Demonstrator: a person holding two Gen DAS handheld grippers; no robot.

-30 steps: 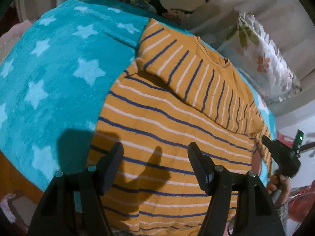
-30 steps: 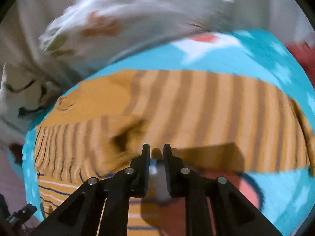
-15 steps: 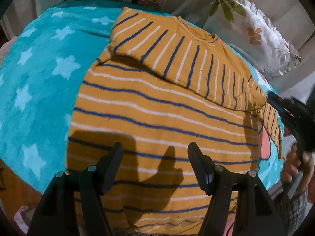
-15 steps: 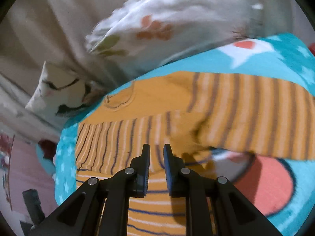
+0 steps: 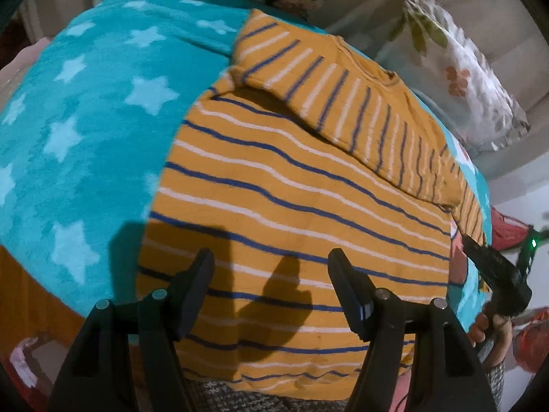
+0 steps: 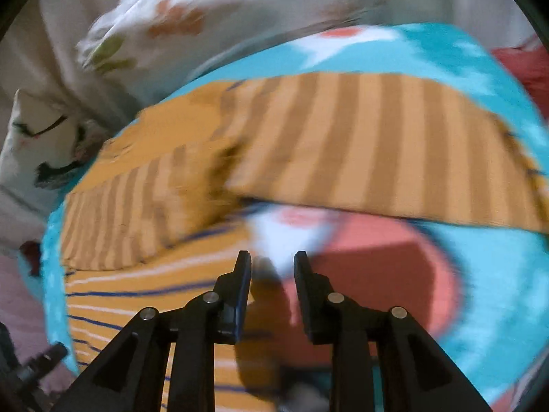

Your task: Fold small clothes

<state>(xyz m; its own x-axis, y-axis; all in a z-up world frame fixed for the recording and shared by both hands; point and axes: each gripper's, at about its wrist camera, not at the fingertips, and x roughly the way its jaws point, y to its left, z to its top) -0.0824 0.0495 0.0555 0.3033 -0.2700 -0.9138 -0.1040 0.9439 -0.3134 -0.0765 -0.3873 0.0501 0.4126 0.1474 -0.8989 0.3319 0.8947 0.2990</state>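
Striped orange shirt (image 5: 302,213) lies flat on star blanket (image 5: 96,110), one sleeve (image 5: 343,103) folded across the chest to narrow it. Left gripper (image 5: 271,274) hovers over the hem, jaws wide apart, empty. Right gripper (image 6: 272,274) (blurry view) sits by the shirt's side edge, jaws parted, seemingly holding nothing.

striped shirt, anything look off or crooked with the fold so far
The striped shirt lies fairly flat on the star blanket, with one sleeve folded across the chest. That sleeve sits at a slant, not square. The other sleeve is spread out, unfolded. The right wrist view is blurred.
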